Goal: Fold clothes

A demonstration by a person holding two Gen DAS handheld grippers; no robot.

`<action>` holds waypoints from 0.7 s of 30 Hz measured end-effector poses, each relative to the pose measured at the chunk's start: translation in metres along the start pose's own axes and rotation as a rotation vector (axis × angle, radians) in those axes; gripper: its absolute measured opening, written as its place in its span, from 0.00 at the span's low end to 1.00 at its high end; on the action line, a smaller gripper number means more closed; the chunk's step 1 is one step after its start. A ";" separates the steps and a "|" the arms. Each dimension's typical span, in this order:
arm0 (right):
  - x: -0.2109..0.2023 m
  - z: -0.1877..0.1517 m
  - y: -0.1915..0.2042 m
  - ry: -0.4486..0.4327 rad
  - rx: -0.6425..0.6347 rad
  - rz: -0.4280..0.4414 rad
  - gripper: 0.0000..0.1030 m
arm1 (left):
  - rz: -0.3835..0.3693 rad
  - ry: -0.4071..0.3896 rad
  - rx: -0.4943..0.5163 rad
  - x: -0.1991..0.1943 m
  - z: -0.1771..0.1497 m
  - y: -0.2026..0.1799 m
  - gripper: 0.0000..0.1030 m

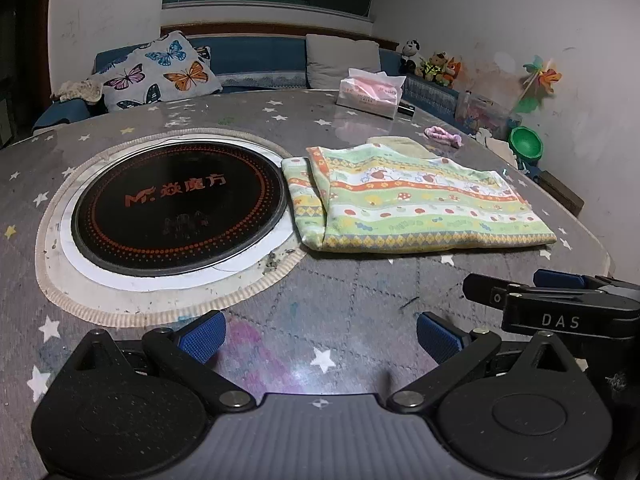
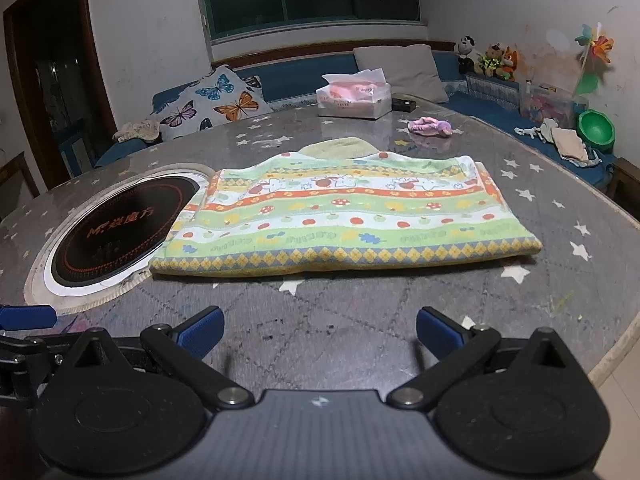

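A folded child's garment [image 1: 416,204] with green, orange and yellow patterned stripes lies flat on the grey star-print table [image 1: 340,320]. It also shows in the right wrist view [image 2: 344,220], ahead of the fingers. My left gripper [image 1: 320,334] is open and empty, near the table's front, short of the garment and to its left. My right gripper [image 2: 318,330] is open and empty, directly in front of the garment's near edge. The right gripper also shows at the right of the left wrist view [image 1: 560,296].
A round black induction cooktop [image 1: 180,204] is set into the table left of the garment. A tissue box [image 1: 370,94] and a pink hair tie [image 1: 442,136] lie at the far side. A sofa with a butterfly cushion [image 1: 160,70] stands behind. The table edge [image 2: 616,352] curves close on the right.
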State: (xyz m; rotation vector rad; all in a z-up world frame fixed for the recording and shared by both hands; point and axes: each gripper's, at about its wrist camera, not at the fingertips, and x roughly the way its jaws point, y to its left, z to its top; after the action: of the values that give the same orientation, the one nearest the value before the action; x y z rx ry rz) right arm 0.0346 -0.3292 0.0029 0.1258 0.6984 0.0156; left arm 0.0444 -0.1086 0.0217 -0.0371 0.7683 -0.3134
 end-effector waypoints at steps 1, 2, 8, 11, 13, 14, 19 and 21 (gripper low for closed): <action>0.000 0.000 0.000 0.000 0.001 0.000 1.00 | 0.000 0.000 0.000 0.000 0.000 0.000 1.00; -0.001 0.000 0.000 0.000 0.001 0.000 1.00 | 0.001 0.000 0.001 0.000 -0.001 0.000 1.00; -0.002 -0.002 0.002 0.003 -0.001 0.004 1.00 | 0.005 0.006 0.003 -0.001 -0.004 -0.002 1.00; -0.002 -0.003 0.003 0.004 -0.002 0.007 1.00 | 0.003 0.008 0.007 -0.002 -0.005 -0.004 1.00; -0.003 -0.003 0.003 0.005 -0.002 0.008 1.00 | 0.002 0.010 0.009 -0.002 -0.006 -0.005 1.00; -0.003 -0.004 0.003 0.005 -0.003 0.009 1.00 | 0.002 0.010 0.010 -0.002 -0.007 -0.006 1.00; -0.005 -0.005 0.004 0.005 -0.002 0.012 1.00 | 0.002 0.012 0.015 -0.003 -0.008 -0.008 1.00; -0.006 -0.005 0.004 0.004 -0.002 0.012 1.00 | 0.004 0.011 0.015 -0.003 -0.009 -0.009 1.00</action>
State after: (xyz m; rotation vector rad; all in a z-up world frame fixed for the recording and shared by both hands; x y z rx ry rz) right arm 0.0269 -0.3253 0.0031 0.1284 0.7017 0.0282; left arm 0.0332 -0.1153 0.0185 -0.0197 0.7766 -0.3157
